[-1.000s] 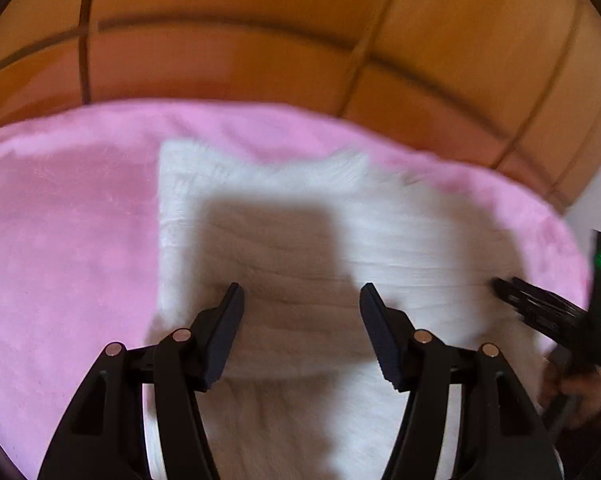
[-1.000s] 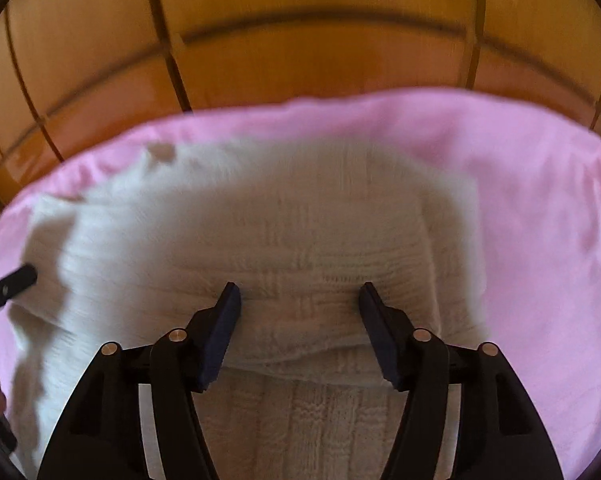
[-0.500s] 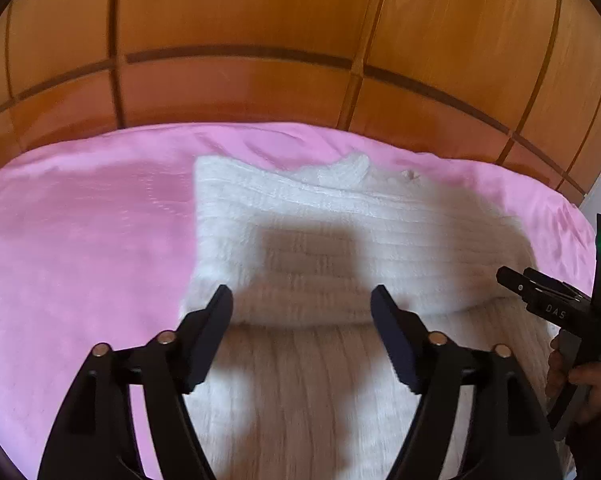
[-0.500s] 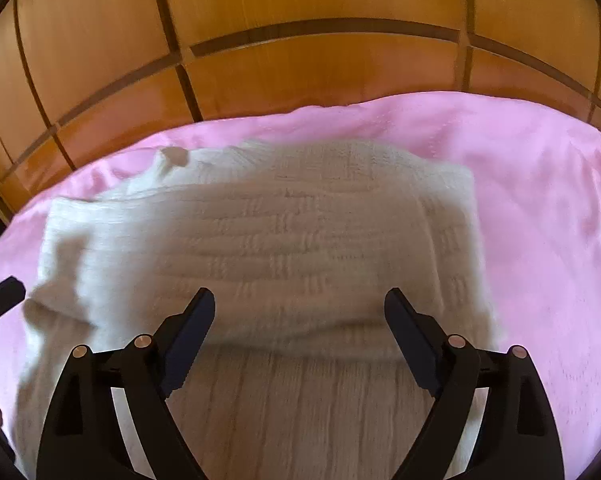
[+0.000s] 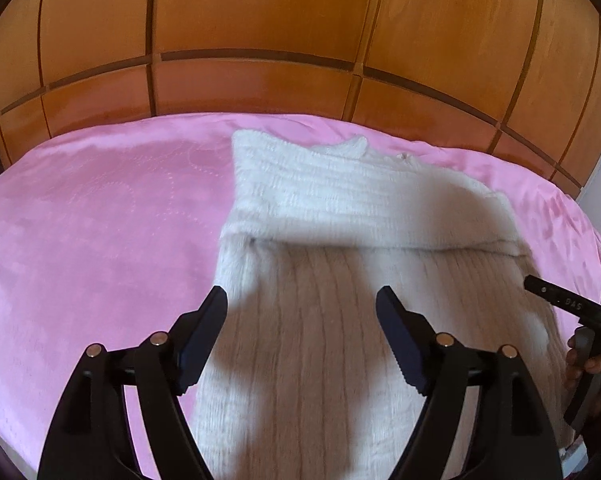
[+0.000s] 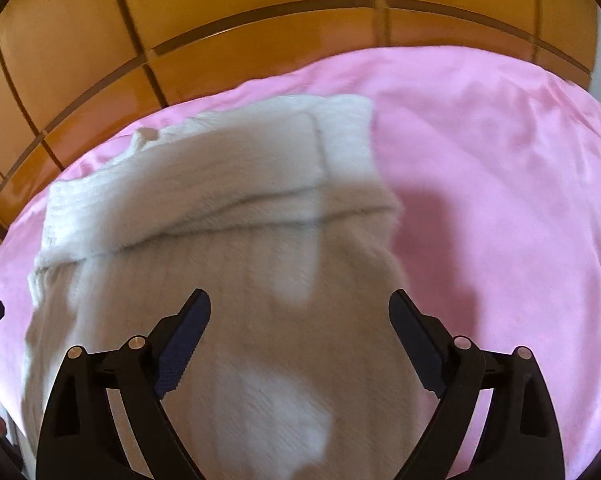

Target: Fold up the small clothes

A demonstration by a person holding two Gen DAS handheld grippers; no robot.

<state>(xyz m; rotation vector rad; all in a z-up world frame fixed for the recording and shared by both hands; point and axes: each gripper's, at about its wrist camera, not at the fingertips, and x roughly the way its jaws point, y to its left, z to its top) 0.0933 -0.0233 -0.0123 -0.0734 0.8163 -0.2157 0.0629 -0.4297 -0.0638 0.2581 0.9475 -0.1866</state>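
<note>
Left wrist view has the cream knit sweater [image 5: 340, 280] lying flat on the pink blanket [image 5: 100, 240], with the wooden headboard [image 5: 260, 40] behind it. Its far part is already doubled back over the body, so there's a thick band across the top with a fold edge running side to side.

Both tongs are spread wide with nothing between the pads. The left gripper [image 5: 302, 340] hangs over the ribbed body near the sweater's left edge, the right gripper [image 6: 300, 344] over the body nearer its right edge; both sets of jaws have just been opening, and no cloth is caught in either.

Handling-wise, this looks like a chunky soft knit: light, totally floppy, a bit fuzzy so it probably won't slip out of the pads, but it'll stretch and sag if you lift it from one spot. I'd pinch it at the two near corners or along the side edges, one gripper each, and grab both layers where it's doubled. The plush blanket could drag on it, so lifting clear beats sliding
</note>
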